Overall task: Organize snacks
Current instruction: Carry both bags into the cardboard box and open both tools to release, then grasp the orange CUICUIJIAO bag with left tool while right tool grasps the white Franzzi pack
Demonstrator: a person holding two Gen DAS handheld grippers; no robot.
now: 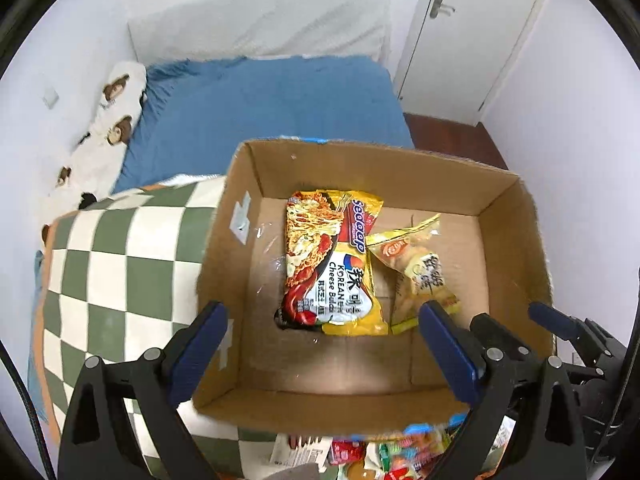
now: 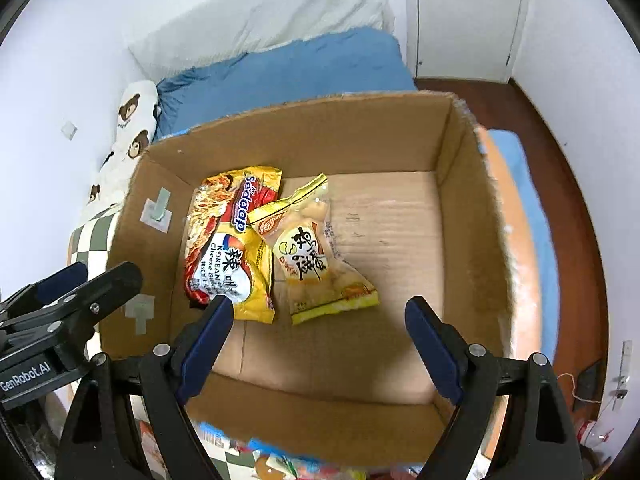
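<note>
With both the left gripper (image 1: pixel 322 354) and right gripper (image 2: pixel 320 348) open and empty above the cardboard box (image 2: pixel 472 216), where a noodle packet (image 2: pixel 232 248) and yellow snack bag (image 2: pixel 316 256) lie beyond the fingertips, each should probably draw back to the loose snacks (image 1: pixel 404 452) below its fingers.

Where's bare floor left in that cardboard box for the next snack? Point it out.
In the cardboard box, the right half of the floor is bare, between the yellow snack bag and the right wall. The strip along the near wall is bare too. The left side is crowded: the noodle packet lies there, the snack bag beside it.
</note>
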